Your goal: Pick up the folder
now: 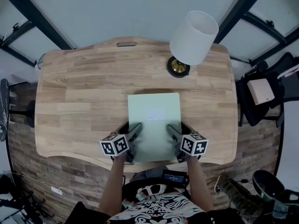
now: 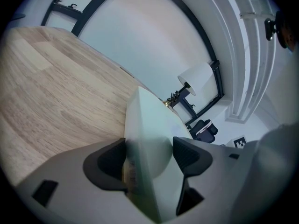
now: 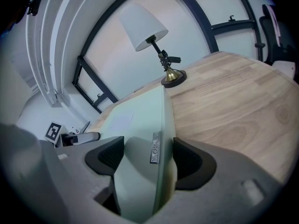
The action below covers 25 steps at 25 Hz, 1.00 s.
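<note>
I look steeply down on a wooden table [image 1: 79, 92]. A pale green folder [image 1: 154, 118] shows at its near middle, long side pointing away from me. My left gripper [image 1: 135, 130] meets the folder's near left edge, and my right gripper [image 1: 172, 130] meets its near right edge. I cannot tell from here whether the folder is off the wood. Beyond it, to the right, stands a lamp [image 1: 193, 37] with a white shade and brass base. A black chair [image 1: 254, 108] sits past the table's right end.
</note>
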Each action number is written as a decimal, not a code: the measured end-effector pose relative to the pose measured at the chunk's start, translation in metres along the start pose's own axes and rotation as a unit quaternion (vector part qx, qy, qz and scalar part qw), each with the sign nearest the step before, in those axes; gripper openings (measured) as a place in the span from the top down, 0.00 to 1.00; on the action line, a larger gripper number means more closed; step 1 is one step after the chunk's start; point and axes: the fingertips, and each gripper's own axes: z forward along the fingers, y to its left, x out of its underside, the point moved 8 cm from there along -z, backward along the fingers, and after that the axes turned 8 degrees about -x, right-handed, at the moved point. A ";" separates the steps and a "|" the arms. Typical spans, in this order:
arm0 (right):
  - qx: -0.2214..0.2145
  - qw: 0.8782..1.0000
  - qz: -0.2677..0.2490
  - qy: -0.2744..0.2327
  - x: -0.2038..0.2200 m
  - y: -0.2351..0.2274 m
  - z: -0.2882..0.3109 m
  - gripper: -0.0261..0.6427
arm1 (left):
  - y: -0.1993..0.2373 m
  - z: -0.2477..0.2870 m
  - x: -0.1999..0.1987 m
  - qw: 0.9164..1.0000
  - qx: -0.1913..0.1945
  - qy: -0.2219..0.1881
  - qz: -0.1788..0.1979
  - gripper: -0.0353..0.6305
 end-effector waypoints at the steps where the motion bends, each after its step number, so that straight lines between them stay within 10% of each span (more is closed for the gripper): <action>1: -0.001 1.000 0.001 -0.002 -0.002 0.002 -0.002 0.49 | -0.001 -0.002 -0.002 1.000 0.002 -0.003 -0.001 0.48; 25: -0.005 0.994 -0.056 -0.093 -0.031 0.056 -0.052 0.49 | -0.048 -0.053 -0.031 0.996 0.037 -0.080 0.032 0.48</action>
